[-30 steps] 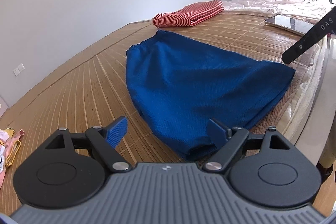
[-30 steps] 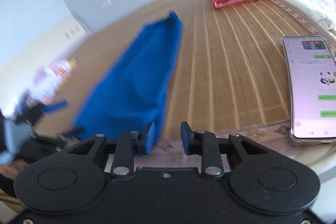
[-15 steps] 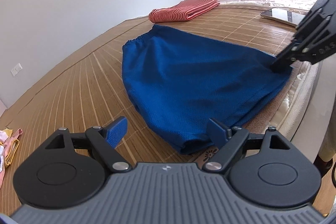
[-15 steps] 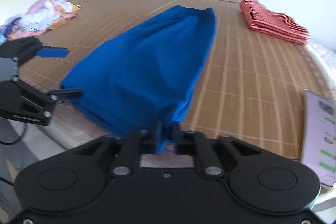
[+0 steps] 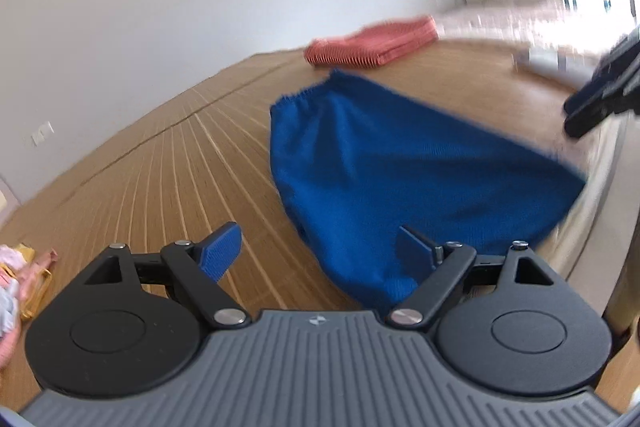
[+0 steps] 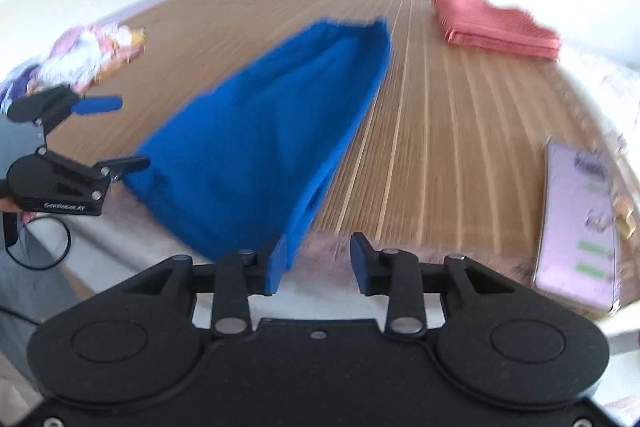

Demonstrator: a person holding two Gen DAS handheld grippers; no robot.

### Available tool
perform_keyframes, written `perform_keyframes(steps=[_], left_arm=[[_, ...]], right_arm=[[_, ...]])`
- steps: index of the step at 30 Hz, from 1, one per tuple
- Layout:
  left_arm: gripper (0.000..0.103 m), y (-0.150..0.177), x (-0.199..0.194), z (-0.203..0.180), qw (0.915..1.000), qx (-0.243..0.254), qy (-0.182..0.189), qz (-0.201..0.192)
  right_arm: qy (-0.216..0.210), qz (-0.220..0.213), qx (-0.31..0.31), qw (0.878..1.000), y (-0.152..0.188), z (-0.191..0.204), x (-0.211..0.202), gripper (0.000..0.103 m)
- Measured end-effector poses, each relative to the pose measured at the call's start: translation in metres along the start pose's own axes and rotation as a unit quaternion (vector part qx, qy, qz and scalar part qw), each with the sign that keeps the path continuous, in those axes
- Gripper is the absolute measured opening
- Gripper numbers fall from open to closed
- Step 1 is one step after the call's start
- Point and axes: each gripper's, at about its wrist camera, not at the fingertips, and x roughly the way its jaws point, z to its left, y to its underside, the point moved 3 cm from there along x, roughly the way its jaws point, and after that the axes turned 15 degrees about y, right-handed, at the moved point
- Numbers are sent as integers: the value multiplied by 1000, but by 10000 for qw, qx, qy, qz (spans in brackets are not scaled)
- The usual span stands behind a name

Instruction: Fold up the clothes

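Right gripper [image 6: 318, 259]: half a second ago its fingers were clenched on the near corner of the blue shorts [image 6: 264, 131]; now they are opening, with a clear gap between the pads. The shorts' hem lies against the left pad only and nothing is pinched, so the corner is released. The left-wrist view agrees: the right gripper [image 5: 600, 103] sits up and clear of the cloth.

Left gripper [image 5: 318, 251]: fingers spread wide and empty, much as a second ago, hovering just over the near end of the shorts without touching them.

Shorts: lying on the bamboo mat [image 5: 168, 163] at the bed's near edge, doubled lengthwise, waistband pointing away toward the folded red garment [image 5: 372, 43]. Shape is the same as a second ago, so the tug at the corner looks like a smoothing pull.

Phone [image 6: 576, 223] rests on the mat to the right, apart from the cloth. Unfolded clothes [image 6: 80, 55] wait far left.

Judgement: first fold set and straightened; a crosswise fold comes next, needing both grippers at this near end.
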Motion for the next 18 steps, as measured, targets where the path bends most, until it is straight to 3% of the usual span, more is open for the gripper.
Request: perform_keyframes(steps=[4, 8, 11, 18], left_arm=[[92, -15, 13, 10, 9991, -348, 171, -185], [92, -15, 45, 6, 9996, -242, 82, 129], [92, -1, 57, 2, 9986, -1, -81, 531], [92, 31, 19, 28, 9961, -133, -424, 758]], right_arm=[[-481, -516, 49, 9975, -15, 14, 3, 46], [-225, -776, -395, 9959, -18, 43, 32, 48], [-141, -741, -753, 9943, -10, 58, 51, 48], [-261, -730, -758, 9941, 5, 48, 53, 63]])
